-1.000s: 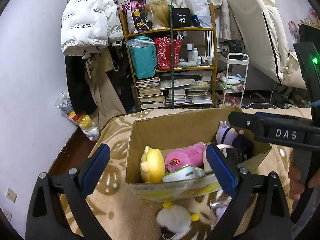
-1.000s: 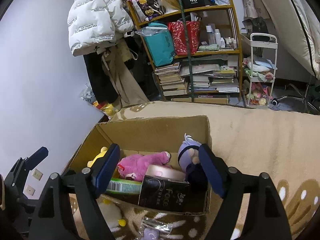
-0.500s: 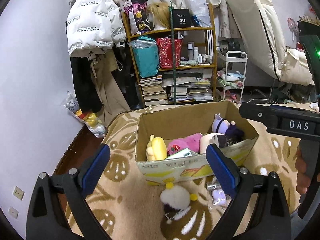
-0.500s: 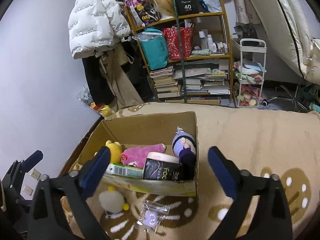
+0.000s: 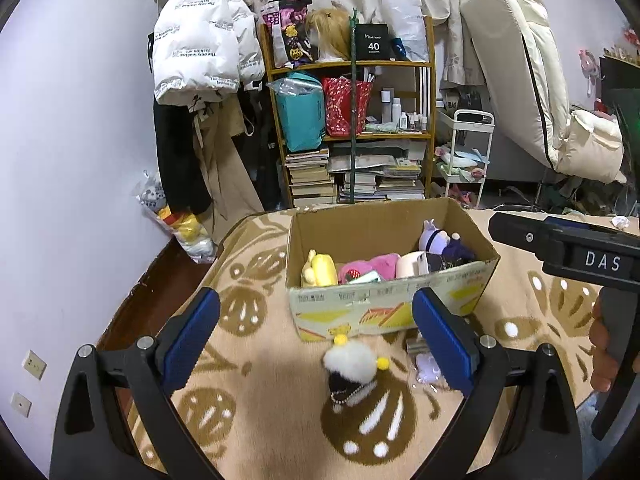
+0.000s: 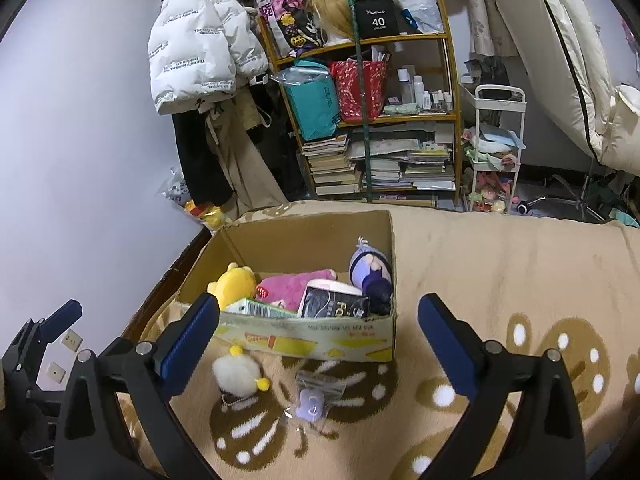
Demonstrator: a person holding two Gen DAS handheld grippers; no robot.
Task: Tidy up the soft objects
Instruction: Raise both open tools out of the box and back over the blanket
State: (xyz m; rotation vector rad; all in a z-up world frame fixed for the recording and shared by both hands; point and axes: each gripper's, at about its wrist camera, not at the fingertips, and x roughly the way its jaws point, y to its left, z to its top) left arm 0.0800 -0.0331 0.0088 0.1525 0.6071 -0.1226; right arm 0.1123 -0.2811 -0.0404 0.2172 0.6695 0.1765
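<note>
A cardboard box (image 5: 384, 312) (image 6: 304, 340) stands on a beige patterned blanket. Inside lie a yellow plush (image 5: 320, 270) (image 6: 232, 284), a pink plush (image 5: 368, 266) (image 6: 296, 284), a purple doll (image 5: 436, 240) (image 6: 370, 268) and a black packet (image 6: 332, 304). In front of the box sit a white fluffy toy (image 5: 352, 360) (image 6: 236, 376) and a small purple toy in a clear bag (image 5: 426, 368) (image 6: 310, 402). My left gripper (image 5: 316, 336) is open and empty, held back above the white toy. My right gripper (image 6: 320, 340) is wide open with nothing between its blue pads (image 6: 192, 328).
A wooden shelf (image 5: 352, 128) packed with books, bags and bottles stands behind the bed beside a hanging white puffer jacket (image 5: 200, 44). A white trolley (image 6: 496, 152) and a tilted cream mattress (image 5: 528, 80) are at the right. The blanket (image 6: 500, 272) stretches right of the box.
Both grippers have pulled back and up from the box, so it looks smaller. The right gripper's jaws have spread wider. The purple doll now lies in the box.
</note>
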